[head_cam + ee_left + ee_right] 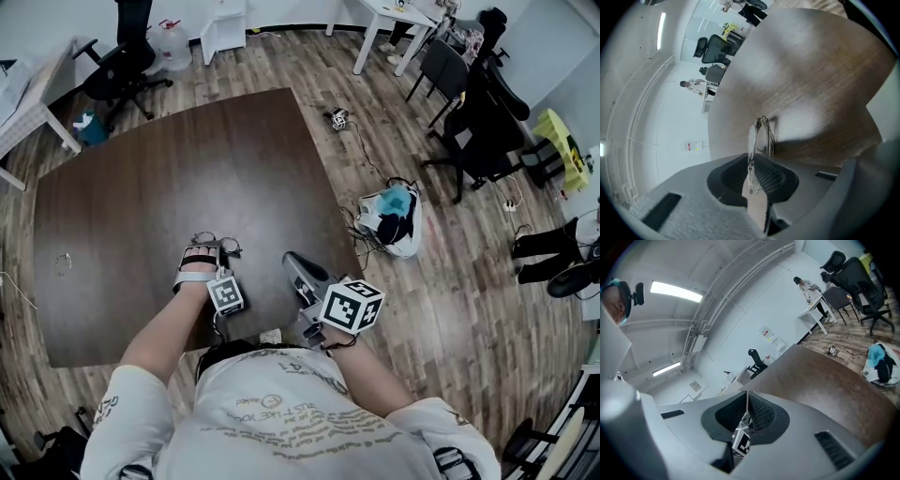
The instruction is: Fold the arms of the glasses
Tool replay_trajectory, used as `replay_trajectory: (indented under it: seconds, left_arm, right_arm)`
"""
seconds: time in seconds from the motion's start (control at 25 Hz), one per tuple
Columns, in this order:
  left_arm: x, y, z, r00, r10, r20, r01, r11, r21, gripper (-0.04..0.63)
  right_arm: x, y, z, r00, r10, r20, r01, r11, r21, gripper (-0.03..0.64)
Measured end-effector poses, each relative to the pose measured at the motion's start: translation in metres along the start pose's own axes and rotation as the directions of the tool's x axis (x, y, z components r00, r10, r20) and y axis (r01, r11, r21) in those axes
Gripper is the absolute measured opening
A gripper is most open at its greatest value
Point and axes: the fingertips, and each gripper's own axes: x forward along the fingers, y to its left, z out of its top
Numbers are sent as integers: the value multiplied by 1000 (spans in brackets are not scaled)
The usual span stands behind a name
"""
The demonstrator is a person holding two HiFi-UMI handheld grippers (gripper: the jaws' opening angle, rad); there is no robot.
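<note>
Item 1: glasses (758, 138), thin clear frame. Seen edge-on, clamped in your L tool (757, 176), pads pressed on the frame. Their far end was at the worktop (169, 178), near its front edge; couldn't tell if touching.

Item 2: your R tool (746, 404). Pads were together w/ nothing btwn them. It hovered over the worktop's front right corner.
</note>
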Motion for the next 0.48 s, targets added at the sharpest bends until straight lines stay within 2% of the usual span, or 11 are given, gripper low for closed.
replay_trajectory:
  seconds: [0.12, 0.24, 0.32, 0.48]
  left_arm:
    - [-3, -5, 4, 999, -45, 30, 45, 999, -12, 54]
    - [-1, 3, 2, 999, -29, 24, 28, 1000, 9, 100]
    - [-5, 5, 1, 998, -51, 24, 52, 998, -24, 137]
    - [-19, 10, -10, 997, -67, 25, 69, 994, -82, 138]
  right_arm:
    - [6, -1, 0, 1000, -8, 0, 8, 1000, -5, 25]
    - [13, -3, -3, 1000, -6, -5, 6, 1000, -5, 25]
    - [19, -3, -6, 1000, -4, -22, 4, 1000, -3, 25]
    - [33, 4, -11, 999, 4, -50, -5, 1000, -28, 25]
